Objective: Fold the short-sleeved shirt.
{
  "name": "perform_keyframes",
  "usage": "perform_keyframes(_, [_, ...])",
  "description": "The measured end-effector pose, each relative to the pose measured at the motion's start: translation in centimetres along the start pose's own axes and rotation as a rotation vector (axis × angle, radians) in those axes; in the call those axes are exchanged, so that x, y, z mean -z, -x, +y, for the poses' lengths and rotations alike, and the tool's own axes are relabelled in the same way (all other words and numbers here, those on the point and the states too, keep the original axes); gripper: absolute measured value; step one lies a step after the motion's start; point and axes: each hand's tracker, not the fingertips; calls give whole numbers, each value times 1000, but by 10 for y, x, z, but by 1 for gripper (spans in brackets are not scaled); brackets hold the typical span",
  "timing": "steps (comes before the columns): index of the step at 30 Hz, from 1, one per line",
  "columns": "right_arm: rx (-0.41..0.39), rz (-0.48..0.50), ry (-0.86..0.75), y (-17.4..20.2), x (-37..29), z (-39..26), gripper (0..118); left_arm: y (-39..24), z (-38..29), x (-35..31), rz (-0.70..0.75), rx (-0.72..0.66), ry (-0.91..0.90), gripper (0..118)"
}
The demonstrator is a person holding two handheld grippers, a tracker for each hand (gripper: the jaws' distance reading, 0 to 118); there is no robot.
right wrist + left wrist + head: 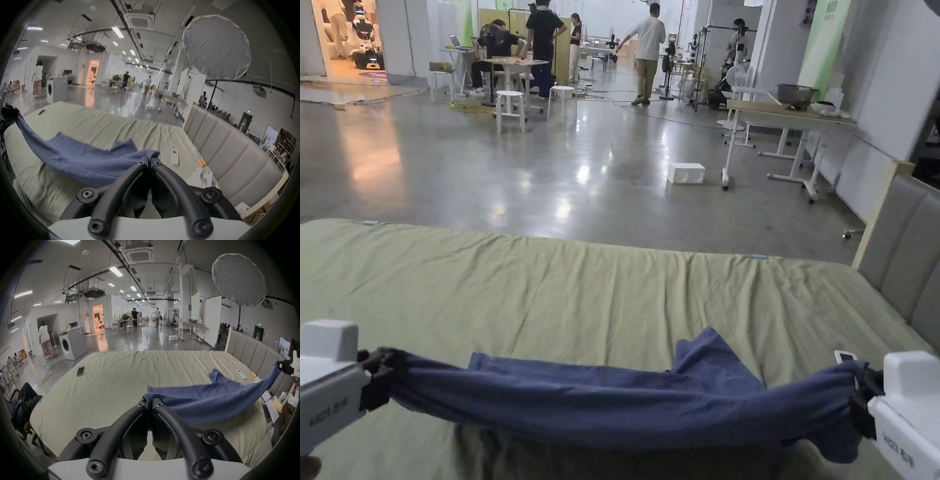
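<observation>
Shirt, soft blue cloth, hangs stretched between the two claws above a wrinkled green sheet. Left claw is clenched on one end at 9 o'clock, right claw on the other at 3. Its long axis runs left to right, sagging midway. Its lower part is cut off from sight.

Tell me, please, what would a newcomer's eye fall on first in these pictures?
First, the blue shirt, stretched like a sagging band low over the near edge of the green bed. The left gripper and the right gripper each pinch one end of it with closed jaws. Beyond the bed lies a glossy grey floor with people around tables far off.
</observation>
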Motion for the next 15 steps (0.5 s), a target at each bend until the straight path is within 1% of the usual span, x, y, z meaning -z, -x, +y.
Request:
perform_keyframes(2, [-23, 42, 91, 4, -5, -23, 2, 1, -27, -7, -11, -3, 58, 5])
perform_keyframes(3, [-26, 46, 120, 6, -9, -36, 2, 2, -39, -9, -23, 1, 93, 5])
perform_keyframes(4, [-68, 47, 138, 9, -10, -46, 2, 2, -52, -11, -20, -9, 131, 5])
perform_keyframes(5, [-27, 79, 221, 11, -11, -62, 2, 3, -64, -13, -21, -10, 148, 5])
perform_keyframes(7, [-64, 69, 230, 14, -17, -84, 2, 4, -91, -15, -40, 10, 237, 5])
perform_keyframes(8, [-46, 91, 296, 16, -17, -98, 2, 4, -104, -15, -36, 10, 264, 5])
perform_keyframes(11, [-33, 100, 382, 21, -17, -133, 2, 7, -136, -8, -46, -21, 354, 5])
perform_keyframes(13, [-23, 121, 442, 26, -13, -155, 2, 11, -158, 6, -54, -15, 392, 5])
perform_keyframes(15, [-43, 133, 492, 31, -6, -175, 2, 12, -172, 18, -54, -5, 448, 5])
